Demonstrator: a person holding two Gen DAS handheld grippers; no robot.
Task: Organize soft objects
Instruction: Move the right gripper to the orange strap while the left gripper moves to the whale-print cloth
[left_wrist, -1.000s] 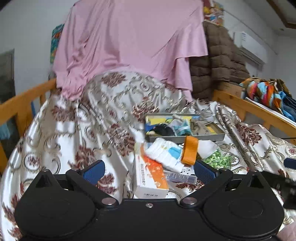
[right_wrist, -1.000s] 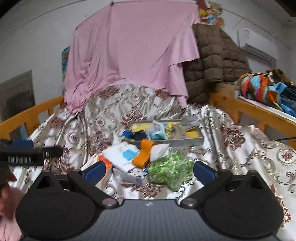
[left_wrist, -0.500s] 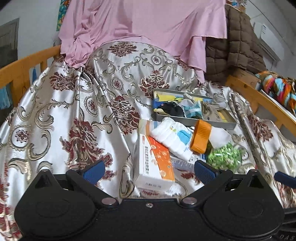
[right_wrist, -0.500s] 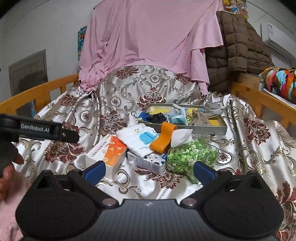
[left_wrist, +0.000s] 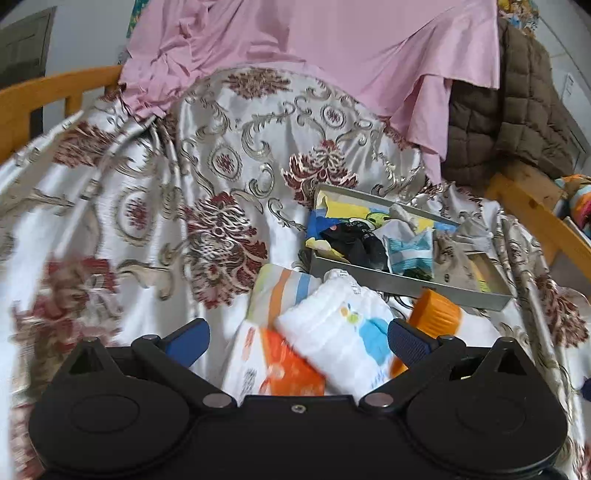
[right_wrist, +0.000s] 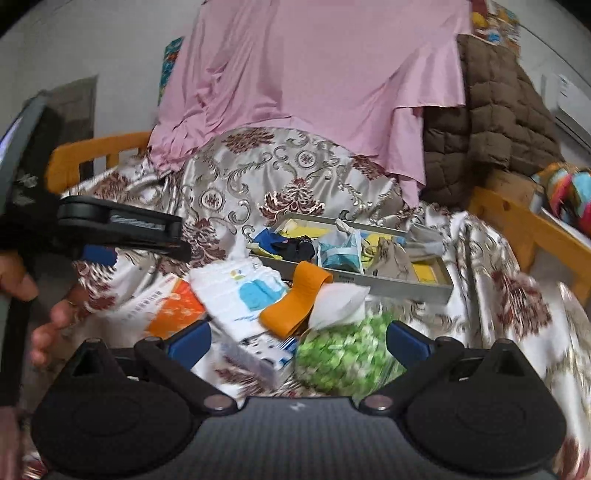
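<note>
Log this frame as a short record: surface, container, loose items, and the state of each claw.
surface: patterned satin cloth
container: grey tray, already holding small soft items
loose items: white folded cloth, orange band, orange-and-white box, bag of green bits
left claw: open, empty, over the white folded cloth
right claw: open, empty, over the bag of green bits

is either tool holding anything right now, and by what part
Nothing is held. The left tool is open over the white cloth bundle; the right tool is open near the green bag.
</note>
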